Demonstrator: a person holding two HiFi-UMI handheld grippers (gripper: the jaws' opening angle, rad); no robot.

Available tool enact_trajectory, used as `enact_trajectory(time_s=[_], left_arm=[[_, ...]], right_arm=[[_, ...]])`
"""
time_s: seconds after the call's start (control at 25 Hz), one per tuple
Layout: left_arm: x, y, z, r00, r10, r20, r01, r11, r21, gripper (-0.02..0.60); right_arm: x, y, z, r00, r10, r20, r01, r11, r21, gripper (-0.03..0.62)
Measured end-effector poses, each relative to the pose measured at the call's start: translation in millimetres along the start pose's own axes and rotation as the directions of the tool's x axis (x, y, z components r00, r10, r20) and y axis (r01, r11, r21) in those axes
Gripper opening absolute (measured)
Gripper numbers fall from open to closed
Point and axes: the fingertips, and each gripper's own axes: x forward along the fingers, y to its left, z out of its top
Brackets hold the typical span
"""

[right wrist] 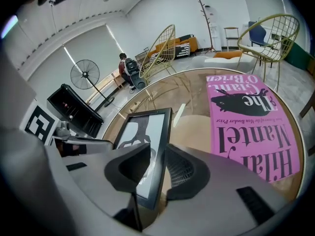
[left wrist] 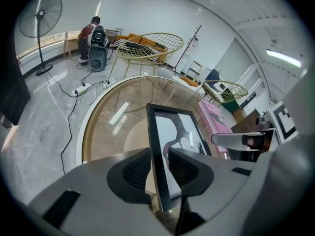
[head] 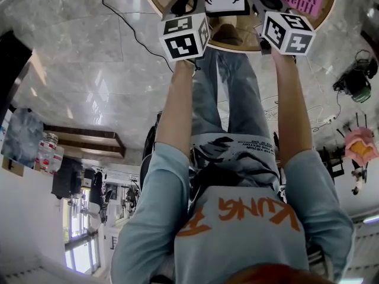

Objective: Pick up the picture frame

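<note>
Hand-held gripper placement is the point of this moment: our left hand-held gripper [left wrist: 157,157] and our right hand-held gripper [right wrist: 157,154] point steeply down at opposite sides of one thing. We judge that this is so it can come up level rather than swinging from one corner.

Under everything is the round glass-topped table [left wrist: 106,122], which the head view shows just beyond our knees. On its right side lies a pink book [right wrist: 251,127], flat and apart from our target, so the right hand-held gripper has room to work beside it.

Between the two tools, on the table, is the picture frame [left wrist: 171,129], black-edged with a dark figure on white. We cannot tell whether it lies quite flat.

In the left gripper view the frame's left edge runs between the parted jaws. In the right gripper view its right edge does the same. On both sides the ribbed pads [left wrist: 138,168] stand either side of the moulding without visibly pressing it. We read both as open and straddling, with the squeeze not yet made. Closing on so narrow an edge calls for care, as it may slip on the glass.
</note>
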Motion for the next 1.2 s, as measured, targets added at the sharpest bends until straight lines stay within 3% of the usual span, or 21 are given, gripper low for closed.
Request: enact_trajectory(time_s=[0.2,0.48,0.64,0.88,1.2], left_arm=[[11,3,-1,0.999,-0.016,-0.03,0.015,1.0,-0.019,0.124],[17,4,2,0.999,-0.017,-0.052,0.016,1.0,-0.007,0.123],[17,4,2,0.997,-0.022,-0.071,0.02,0.999,-0.037,0.097],[19,5,6,0.997,0.001,-0.077,-0.004,0.999,-0.035,0.098],[10,5,9,0.998,-0.026,-0.064,0.022,0.998,-0.063,0.08]], right_arm=[[18,0,-2,0.998,-0.029,-0.052,0.03,1.0,0.009,0.123],[31,-4,-7,0.992,-0.069,-0.108,0.072,0.997,0.021,0.124],[31,-2,-6,0.988,-0.075,-0.132,0.08,0.996,0.032,0.117],[28,-5,1,0.993,-0.098,-0.07,0.107,0.984,0.14,0.101],[21,0,6,0.993,-0.096,-0.068,0.103,0.989,0.106,0.08]])
